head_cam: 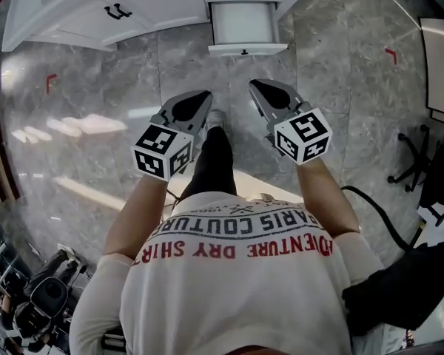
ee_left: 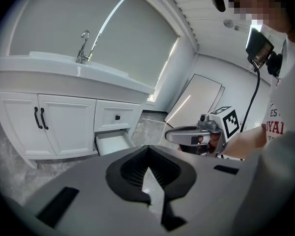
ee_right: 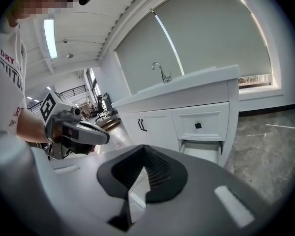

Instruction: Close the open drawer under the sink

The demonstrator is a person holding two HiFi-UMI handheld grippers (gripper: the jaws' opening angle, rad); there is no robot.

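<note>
The white sink cabinet (head_cam: 74, 9) runs along the top of the head view. Its lower drawer (head_cam: 246, 26) stands pulled out, with a black knob on its front; it also shows as the drawer (ee_left: 110, 142) and the drawer (ee_right: 202, 151). The upper drawer (ee_left: 117, 117) above it is closed. My left gripper (head_cam: 202, 97) and right gripper (head_cam: 257, 87) hang side by side over the marble floor, well short of the drawer. Both are shut with nothing held, the left gripper (ee_left: 155, 208) and the right gripper (ee_right: 128, 206) pointing toward the cabinet.
Double doors with black handles (head_cam: 117, 11) are left of the drawer. A faucet (ee_left: 83, 45) stands on the counter. A white panel (ee_left: 194, 100) leans on the far wall. A chair base (head_cam: 414, 161), a black cable (head_cam: 377, 213) and a dark bag (head_cam: 399, 287) lie at the right.
</note>
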